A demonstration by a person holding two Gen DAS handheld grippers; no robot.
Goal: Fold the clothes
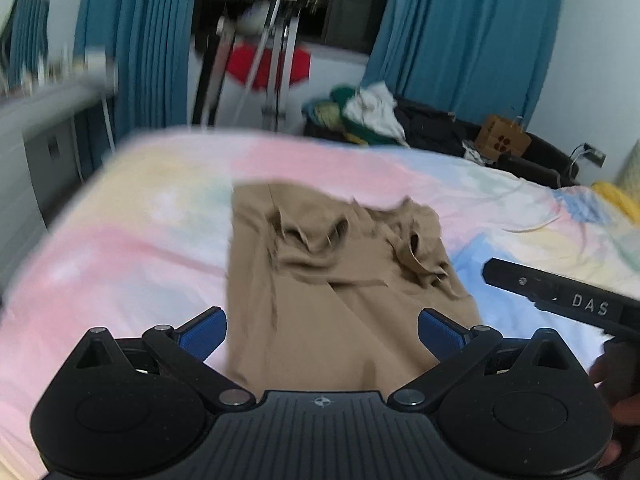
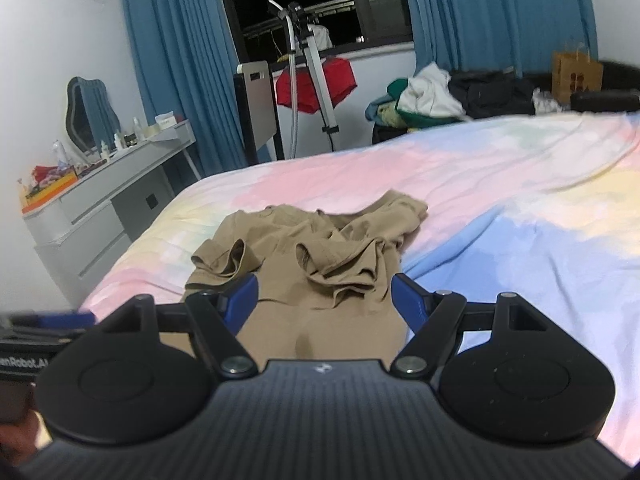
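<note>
A tan shirt (image 2: 316, 264) is lying on a pastel bedspread (image 2: 500, 208), its near part flat, its far part with the sleeves bunched up. Both the left gripper (image 1: 322, 330) and the right gripper (image 2: 324, 300) are hovering level above its near edge, jaws spread wide, gripping nothing. Judging by the rumpled sleeves, folding is unfinished; flattening them likely comes next.

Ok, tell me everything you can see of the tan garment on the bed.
The tan garment is a plain, soft, thin-looking cloth, seemingly a short-sleeved shirt. It lies on the pastel bedsheet, smooth near the cameras, crumpled at the far end, where two sleeve openings gape. Both the left gripper and right gripper are open above it, gripping nothing.
</note>
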